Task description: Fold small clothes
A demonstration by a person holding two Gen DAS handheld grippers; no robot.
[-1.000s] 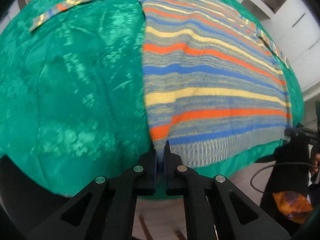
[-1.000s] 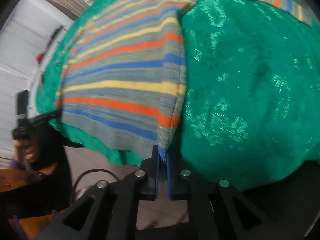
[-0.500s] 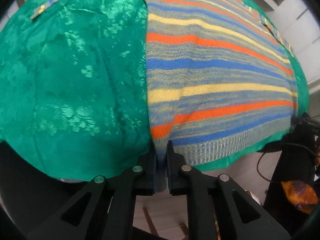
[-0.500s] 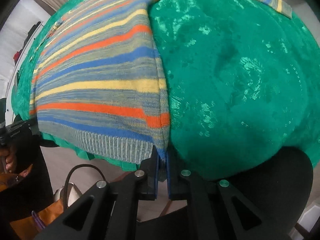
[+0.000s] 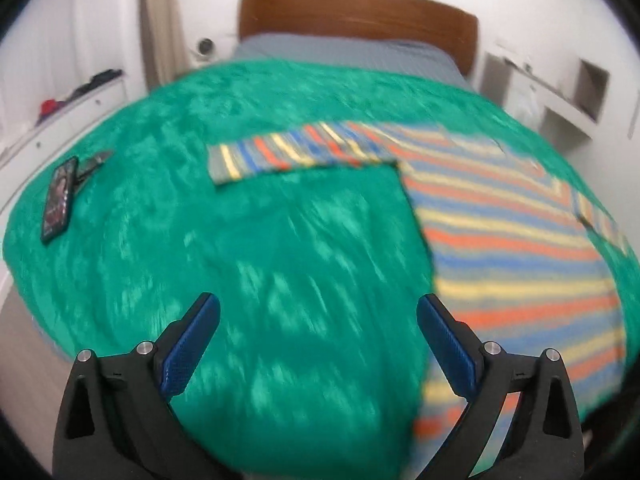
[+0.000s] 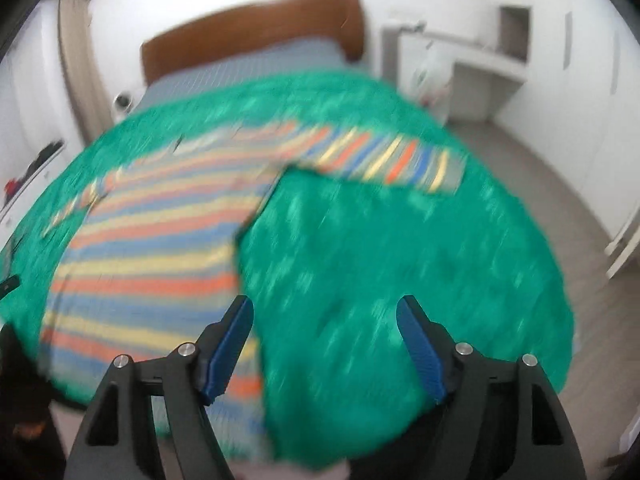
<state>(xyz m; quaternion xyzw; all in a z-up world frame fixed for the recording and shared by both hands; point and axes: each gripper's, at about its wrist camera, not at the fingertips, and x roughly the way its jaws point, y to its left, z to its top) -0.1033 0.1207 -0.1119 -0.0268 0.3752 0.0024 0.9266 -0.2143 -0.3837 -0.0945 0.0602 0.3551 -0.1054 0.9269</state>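
Both grippers, left gripper [image 5: 318,320] and right gripper [image 6: 324,322], now stand wide and empty; half a second ago I had each clamped on the striped sweater's [image 5: 516,240] hem. Sweater lies flat on the green blanket [image 5: 240,240], sleeves out. Straightening looks done; I judge folding comes next.

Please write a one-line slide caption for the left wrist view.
Open left gripper above green blanket; striped sweater lies flat, one sleeve spread sideways.

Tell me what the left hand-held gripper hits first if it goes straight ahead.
Probably the bare green velvety blanket: the open left hand-held gripper points at it, left of the striped knit sweater. Motion blur makes depth uncertain.
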